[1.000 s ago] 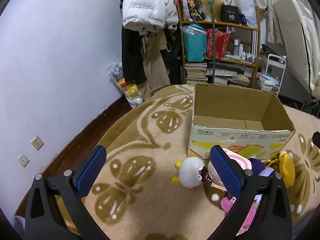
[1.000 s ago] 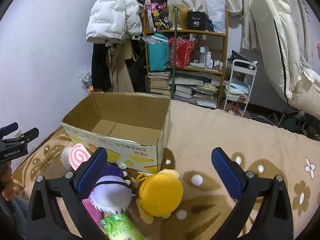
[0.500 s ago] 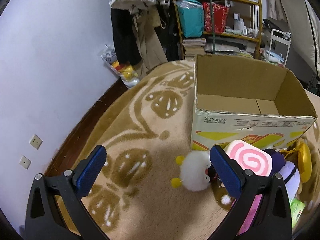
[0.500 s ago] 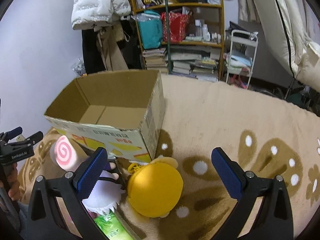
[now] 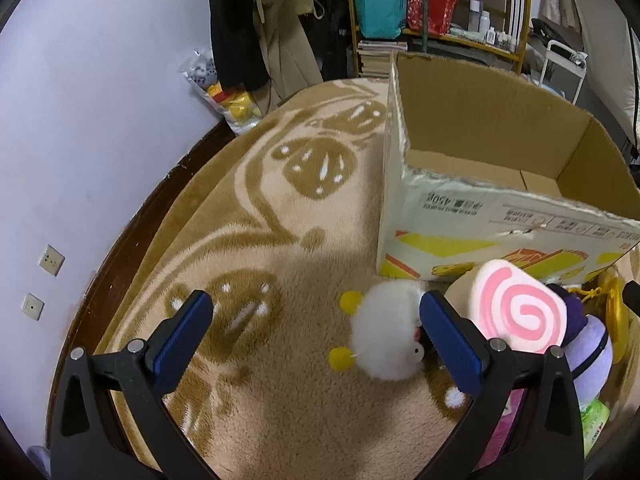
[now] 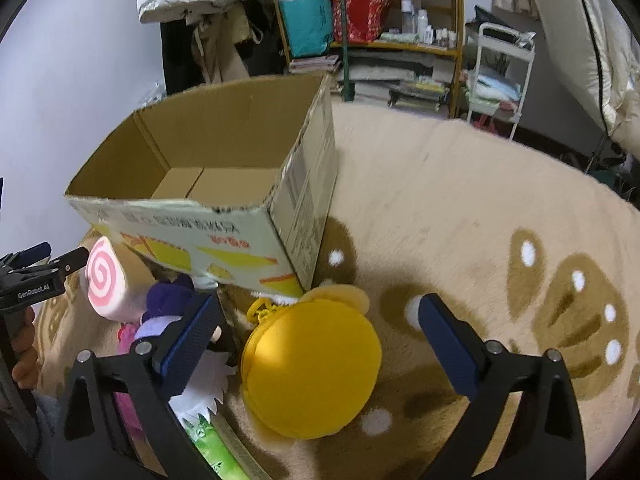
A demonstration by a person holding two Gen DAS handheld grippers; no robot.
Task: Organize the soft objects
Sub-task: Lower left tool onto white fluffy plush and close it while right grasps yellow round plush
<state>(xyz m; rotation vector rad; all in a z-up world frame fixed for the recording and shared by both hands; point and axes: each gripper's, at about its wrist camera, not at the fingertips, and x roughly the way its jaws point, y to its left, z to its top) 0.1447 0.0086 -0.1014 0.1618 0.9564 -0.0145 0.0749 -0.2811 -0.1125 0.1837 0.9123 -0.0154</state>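
Note:
An open cardboard box (image 5: 496, 216) (image 6: 224, 224) stands empty on the patterned rug. Soft toys lie in front of it: a white fluffy ball toy (image 5: 386, 334) with yellow feet, a pink-swirl roll cushion (image 5: 520, 308) (image 6: 106, 282), a purple-and-white plush (image 5: 588, 348) (image 6: 172, 300) and a round yellow plush (image 6: 312, 372). My left gripper (image 5: 316, 344) is open above the rug, its right finger just beside the white toy. My right gripper (image 6: 316, 344) is open, straddling the yellow plush from above. A green packet (image 6: 214, 450) lies at the bottom.
A lilac wall (image 5: 80, 128) and dark skirting border the rug on the left. Hanging coats (image 5: 256, 24), a cluttered wooden shelf (image 6: 372, 12) and a white trolley (image 6: 500, 68) stand behind the box. A hand (image 6: 24, 360) holds the left gripper at the left edge. Bare rug (image 6: 480, 216) extends right.
Both grippers have come lower and closer to the toys. The white toy now sits nearer the left gripper's right finger, and the yellow plush lies between the right gripper's fingers.

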